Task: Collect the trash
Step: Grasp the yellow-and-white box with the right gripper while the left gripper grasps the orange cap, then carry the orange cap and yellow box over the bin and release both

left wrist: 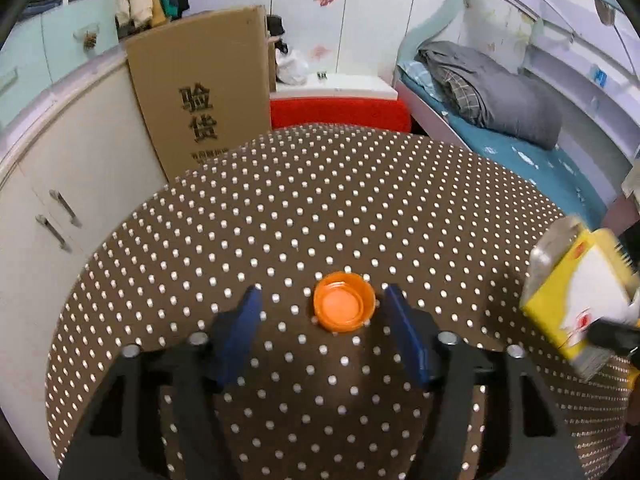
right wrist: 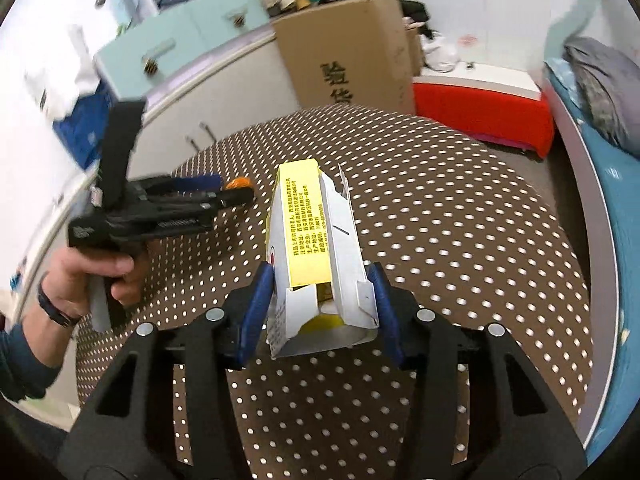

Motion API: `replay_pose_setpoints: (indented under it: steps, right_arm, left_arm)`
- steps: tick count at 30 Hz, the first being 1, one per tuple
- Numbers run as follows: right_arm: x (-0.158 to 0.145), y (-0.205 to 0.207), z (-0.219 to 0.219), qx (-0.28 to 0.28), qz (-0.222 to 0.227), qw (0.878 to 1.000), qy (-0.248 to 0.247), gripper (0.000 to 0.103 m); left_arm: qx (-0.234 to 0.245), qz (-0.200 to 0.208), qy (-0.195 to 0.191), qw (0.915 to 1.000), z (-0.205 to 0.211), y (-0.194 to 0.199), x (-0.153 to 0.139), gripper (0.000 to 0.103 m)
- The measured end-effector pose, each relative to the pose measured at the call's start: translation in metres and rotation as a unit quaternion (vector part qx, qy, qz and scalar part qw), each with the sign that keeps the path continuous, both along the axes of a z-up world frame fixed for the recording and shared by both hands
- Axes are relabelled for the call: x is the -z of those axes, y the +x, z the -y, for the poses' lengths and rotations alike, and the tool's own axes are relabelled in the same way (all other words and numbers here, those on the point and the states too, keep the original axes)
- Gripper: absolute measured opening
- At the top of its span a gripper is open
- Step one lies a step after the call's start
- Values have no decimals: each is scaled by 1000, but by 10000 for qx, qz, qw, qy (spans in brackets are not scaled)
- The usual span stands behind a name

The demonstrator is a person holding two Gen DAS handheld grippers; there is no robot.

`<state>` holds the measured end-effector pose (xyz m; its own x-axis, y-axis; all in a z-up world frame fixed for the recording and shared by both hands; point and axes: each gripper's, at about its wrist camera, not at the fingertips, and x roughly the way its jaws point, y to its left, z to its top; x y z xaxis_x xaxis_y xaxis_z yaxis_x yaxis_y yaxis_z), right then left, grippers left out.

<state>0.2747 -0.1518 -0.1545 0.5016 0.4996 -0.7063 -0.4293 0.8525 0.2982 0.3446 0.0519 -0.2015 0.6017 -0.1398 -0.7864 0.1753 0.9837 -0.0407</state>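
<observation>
An orange bottle cap [left wrist: 344, 307] lies open side up on the brown polka-dot table [left wrist: 320, 200]. My left gripper [left wrist: 322, 304] is open, its blue fingers on either side of the cap, the cap close to the right finger. My right gripper [right wrist: 322, 280] is shut on a yellow and white cardboard box [right wrist: 316, 248] and holds it above the table. The box also shows in the left wrist view [left wrist: 576, 300] at the right edge. The left gripper [right wrist: 224, 192] and the cap [right wrist: 238, 182] show at the left of the right wrist view.
A large cardboard box [left wrist: 200, 92] stands behind the table beside white cabinets [left wrist: 60, 184]. A red and white bench [left wrist: 340, 108] sits behind the table. A bed [left wrist: 500, 120] with a grey blanket lies on the right.
</observation>
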Motion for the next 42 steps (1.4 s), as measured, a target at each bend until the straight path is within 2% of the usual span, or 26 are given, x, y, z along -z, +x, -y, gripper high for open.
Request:
replay_pose_setpoints:
  steps: [1,2,4,7,9,14,21,26,34,38,42]
  right_arm:
    - [-2,-2,6,92,13,9999,86,48]
    - [-4,-4,12,153,28,9998,130,48]
    - [-8,-10,24,273,76,9994,196,48]
    - [-19,-21,41,481,208,9981,334,48]
    - [-23,-12,49,597,289,9970,410,48]
    - [-50,-28,81,948,570,9919,629,48]
    - [-89,-62,140,1606,956,9778,942,48]
    - [-107,-89,188,2188,1154,9642,951,48]
    - [-109,-124,261,3145,1195,9374,901,48]
    - [-95,-132,293,3527,1025,9259,884,48]
    - [-77,-131,313,3752,792,9195,868,49]
  left_arm:
    - [36,0,19,10000,1,0,0,35]
    - [72,-16,-2,10000,2,0,0,29]
    - [63,-46,-195,9998,1,-2,-2,29]
    - [68,121,-217,9997,1,-14,-12,29]
    - [103,248,-301,9992,5,-24,-24,29]
    - [263,620,-465,9966,23,-47,-60,29]
    - [809,1143,-720,9875,85,-86,-111,29]
    - [1268,1370,-880,9785,137,-109,-135,29]
    - [1936,1473,-1083,9639,225,-131,-153,29]
    - [2247,1359,-1068,9590,272,-138,-148,29]
    - [2473,1128,-1033,9568,312,-137,-135,29]
